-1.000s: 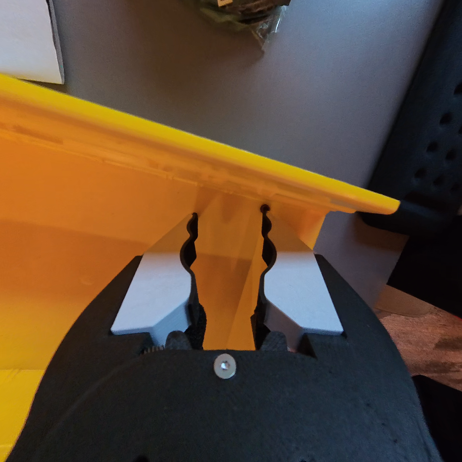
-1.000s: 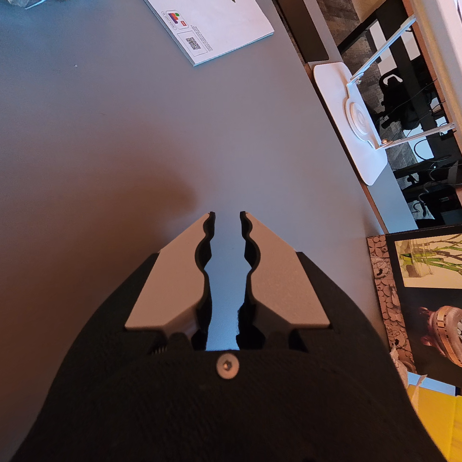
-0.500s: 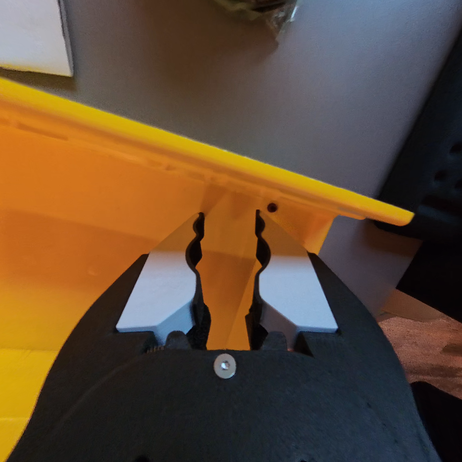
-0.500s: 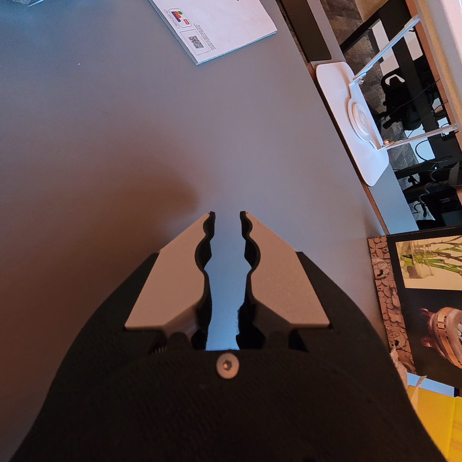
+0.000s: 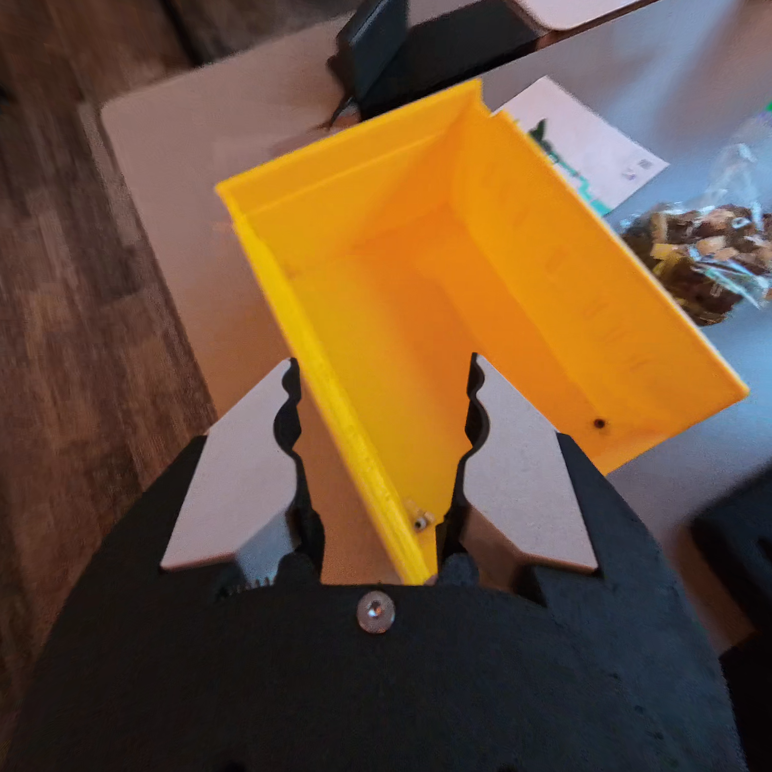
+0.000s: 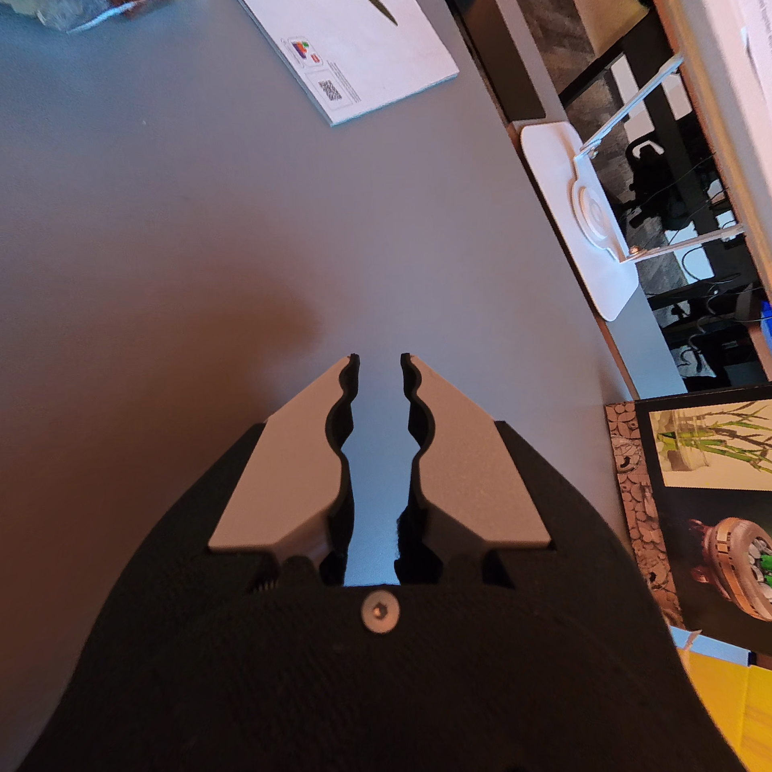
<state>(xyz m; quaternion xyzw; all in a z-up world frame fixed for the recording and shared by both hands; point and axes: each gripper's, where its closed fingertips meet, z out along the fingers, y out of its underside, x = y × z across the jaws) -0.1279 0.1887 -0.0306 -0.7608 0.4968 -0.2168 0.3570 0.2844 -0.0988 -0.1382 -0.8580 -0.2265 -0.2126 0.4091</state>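
Fingers (image 5: 234, 480) of the left tool (image 5: 383, 358) stand wide apart, astride one side wall of the open yellow bin (image 5: 522, 271). The bin's near corner sits deep in the throat, by the right finger's root (no squeeze on it that I can see). Beyond it lie a white booklet (image 5: 585, 150) and a clear bag of small pieces (image 5: 702, 259). The right tool (image 6: 380, 356) hovers over the grey desk (image 6: 209, 188), gap narrow, holding nothing.
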